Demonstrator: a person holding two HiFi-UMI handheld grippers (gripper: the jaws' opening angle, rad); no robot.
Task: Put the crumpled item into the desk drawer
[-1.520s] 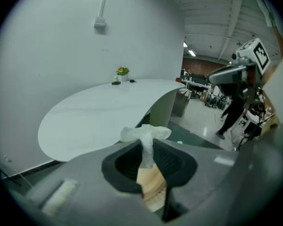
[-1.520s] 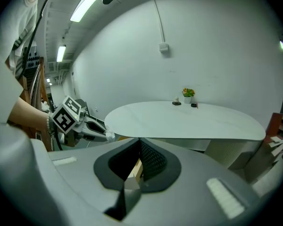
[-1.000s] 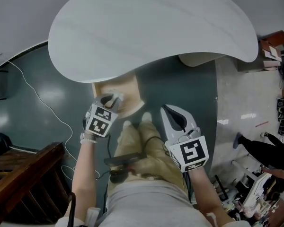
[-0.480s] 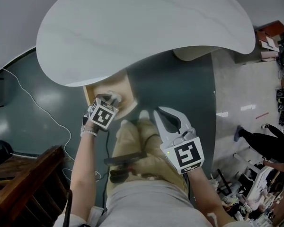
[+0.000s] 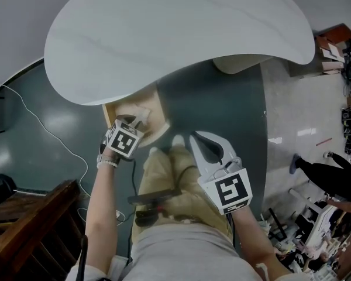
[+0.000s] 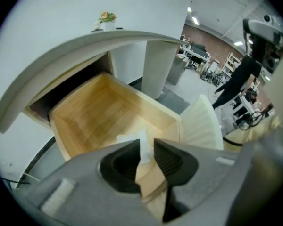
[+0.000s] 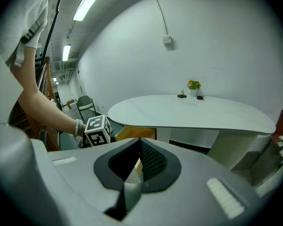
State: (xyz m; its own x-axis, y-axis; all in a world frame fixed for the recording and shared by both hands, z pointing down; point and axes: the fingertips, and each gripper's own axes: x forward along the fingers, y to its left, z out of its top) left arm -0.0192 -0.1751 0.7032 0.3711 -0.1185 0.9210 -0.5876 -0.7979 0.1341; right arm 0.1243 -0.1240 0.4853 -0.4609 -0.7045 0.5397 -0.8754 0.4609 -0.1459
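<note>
The wooden desk drawer (image 6: pixel 99 112) stands pulled out under the white desk top (image 5: pixel 181 34). My left gripper (image 6: pixel 145 145) hangs over the drawer's front part, its jaws opening. The crumpled white item (image 6: pixel 142 149) sits loosely in the gap between the tips, low over the drawer floor. In the head view the left gripper (image 5: pixel 134 122) is above the drawer (image 5: pixel 158 113). My right gripper (image 5: pixel 198 138) hovers over my lap to the right of the drawer. Its jaws meet with nothing between them, and it (image 7: pixel 140 142) faces the desk (image 7: pixel 193 109).
A white desk pedestal (image 6: pixel 160 65) and a ribbed white base (image 6: pixel 203 124) stand right of the drawer. A small plant (image 7: pixel 194 85) sits on the desk's far side. Dark wooden furniture (image 5: pixel 29 215) and a floor cable (image 5: pixel 52 127) lie at left. A person (image 5: pixel 333 183) stands at right.
The left gripper has stayed over the open drawer with the item at its tips. The right gripper has drifted slightly to the left.
</note>
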